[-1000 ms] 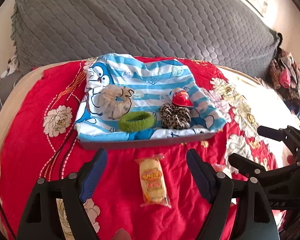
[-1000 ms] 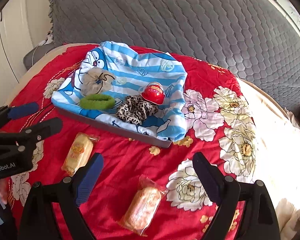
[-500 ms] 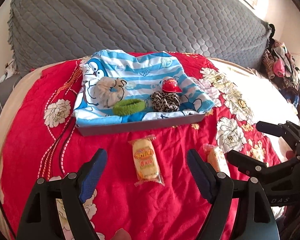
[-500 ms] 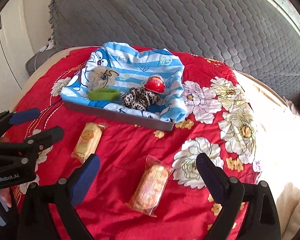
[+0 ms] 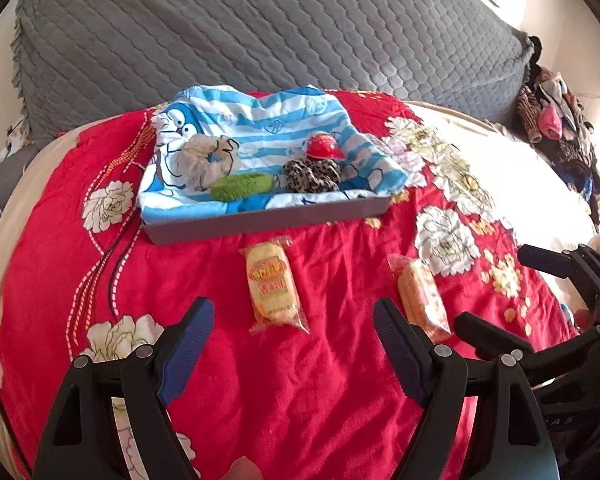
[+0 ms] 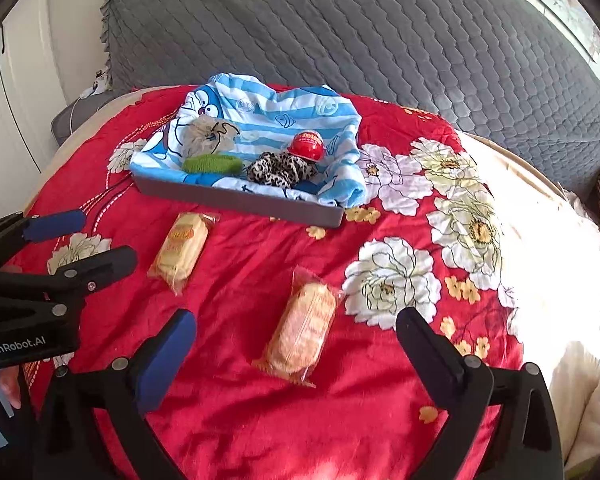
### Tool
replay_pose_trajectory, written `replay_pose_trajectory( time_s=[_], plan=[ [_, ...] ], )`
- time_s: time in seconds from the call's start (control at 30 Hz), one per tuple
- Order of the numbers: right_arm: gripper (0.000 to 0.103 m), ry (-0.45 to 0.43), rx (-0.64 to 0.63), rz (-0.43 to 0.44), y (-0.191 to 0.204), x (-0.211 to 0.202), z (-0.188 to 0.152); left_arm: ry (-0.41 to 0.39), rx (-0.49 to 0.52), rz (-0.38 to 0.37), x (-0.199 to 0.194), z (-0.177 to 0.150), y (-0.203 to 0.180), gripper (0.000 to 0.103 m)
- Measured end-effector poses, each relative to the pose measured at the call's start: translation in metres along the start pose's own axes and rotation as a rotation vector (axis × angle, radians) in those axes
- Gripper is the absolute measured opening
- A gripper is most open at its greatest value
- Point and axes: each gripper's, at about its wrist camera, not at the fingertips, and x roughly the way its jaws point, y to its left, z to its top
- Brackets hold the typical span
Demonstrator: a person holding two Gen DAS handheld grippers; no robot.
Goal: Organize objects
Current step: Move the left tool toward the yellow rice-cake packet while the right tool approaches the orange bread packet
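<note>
A grey tray (image 5: 268, 220) lined with a blue striped cartoon cloth (image 5: 268, 128) sits on a red floral bedspread (image 5: 284, 380). In it lie a beige scrunchie (image 5: 204, 160), a green hair band (image 5: 240, 186), a leopard scrunchie (image 5: 312, 174) and a red cap-shaped item (image 5: 325, 147). Two wrapped snack cakes lie in front of the tray: one (image 5: 274, 286) ahead of my open, empty left gripper (image 5: 294, 320), the other (image 6: 302, 330) ahead of my open, empty right gripper (image 6: 296, 330). The tray also shows in the right wrist view (image 6: 240, 202).
A grey quilted headboard cushion (image 5: 260, 32) rises behind the tray. A pile of clothes (image 5: 556, 128) lies at the far right. A bare cream part of the bed (image 6: 548, 280) lies to the right of the red spread. White cupboard doors (image 6: 4, 120) stand on the left.
Both grippers have pulled back from the tray, so the tray looks smaller and both snack cakes show more fully. Both grippers stay open and empty.
</note>
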Motion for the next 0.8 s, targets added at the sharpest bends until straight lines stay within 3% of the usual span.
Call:
replay_pose_trajectory(
  time_s=[0.47,0.8],
  plan=[
    [0.101,0.034,-0.003,-0.023,0.02,-0.009,-0.043,0.007,0.032,0.004,-0.011,-0.025,-0.011,0.083],
    [0.101,0.044,0.042,-0.023,0.013,0.003,-0.045,0.018,0.045,0.008,0.007,-0.027,-0.009,0.083]
  ],
)
